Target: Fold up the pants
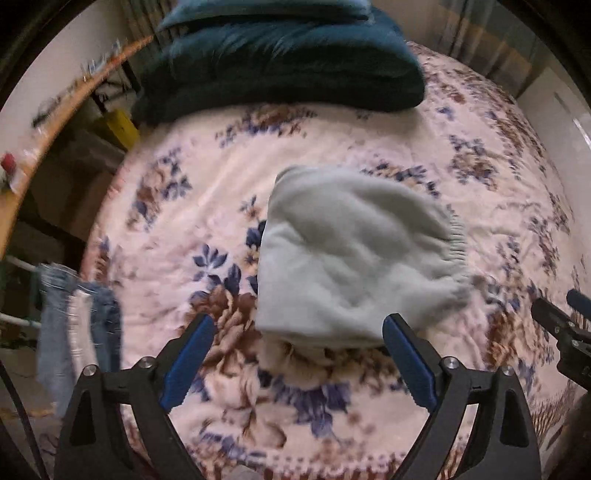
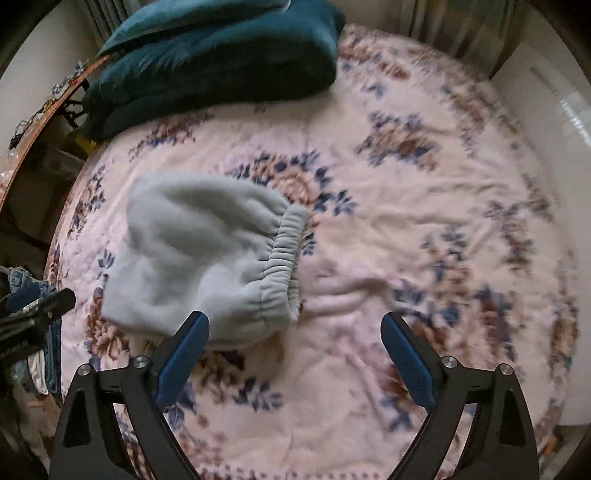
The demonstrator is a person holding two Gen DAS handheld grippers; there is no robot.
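A bed covered with a pink floral blanket fills both views, and nearest to us our left gripper and right gripper each hang above it with jaws spread wide and nothing between the blue pads. Just beyond the fingertips the folded grey pants lie flat on the blanket, the gathered waistband on the bundle's right side. Farther back, dark teal cushions are stacked at the far end of the bed, and jeans hang off its left edge.

Below me a bed under a floral blanket; teal pillows at its head, curtains behind, jeans hanging left.
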